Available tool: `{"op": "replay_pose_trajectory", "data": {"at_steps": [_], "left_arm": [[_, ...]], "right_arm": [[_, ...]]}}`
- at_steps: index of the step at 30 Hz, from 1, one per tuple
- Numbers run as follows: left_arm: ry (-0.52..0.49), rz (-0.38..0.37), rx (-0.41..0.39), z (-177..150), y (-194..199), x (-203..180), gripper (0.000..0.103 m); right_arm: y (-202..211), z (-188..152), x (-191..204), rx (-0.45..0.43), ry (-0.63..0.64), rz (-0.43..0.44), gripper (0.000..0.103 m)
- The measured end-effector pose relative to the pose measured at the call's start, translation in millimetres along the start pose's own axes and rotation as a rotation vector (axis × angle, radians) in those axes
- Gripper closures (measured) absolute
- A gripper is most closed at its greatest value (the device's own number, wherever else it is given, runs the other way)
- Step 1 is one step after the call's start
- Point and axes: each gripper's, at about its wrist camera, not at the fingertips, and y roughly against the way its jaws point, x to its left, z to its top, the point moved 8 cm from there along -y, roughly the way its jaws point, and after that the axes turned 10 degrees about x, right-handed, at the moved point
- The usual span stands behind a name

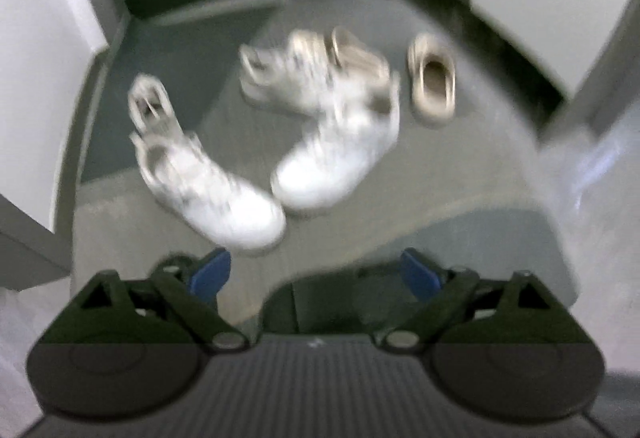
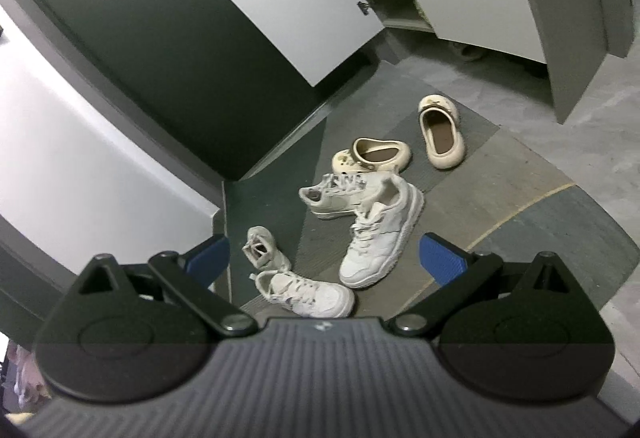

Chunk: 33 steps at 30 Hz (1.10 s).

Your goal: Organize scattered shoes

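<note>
Shoes scattered mid-frame — we hover above.
Big sneaker [image 2: 380,234] toe points lower-left, long axis diagonal; left gripper [image 1: 316,274] (blurred, seemingly) and right gripper [image 2: 326,258] spread wide, empty.

I see three white sneakers [image 2: 382,228] scattered on the mat [image 2: 460,197], with two cream clogs [image 2: 442,133] beyond them.

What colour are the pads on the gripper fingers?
Blue pads on black arms, clearest in the right wrist view; the left gripper's pads match.
</note>
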Motion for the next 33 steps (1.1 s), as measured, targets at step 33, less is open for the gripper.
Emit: {"op": "replay_pose_trajectory", "data": {"at_steps": [33], "left_arm": [[0.304, 0.074, -0.355, -21.8, 224.4, 193.2, 0.0]], "right_arm": [[-345.9, -198.9, -74.2, 0.53, 0.356, -0.212, 0.0]]}}
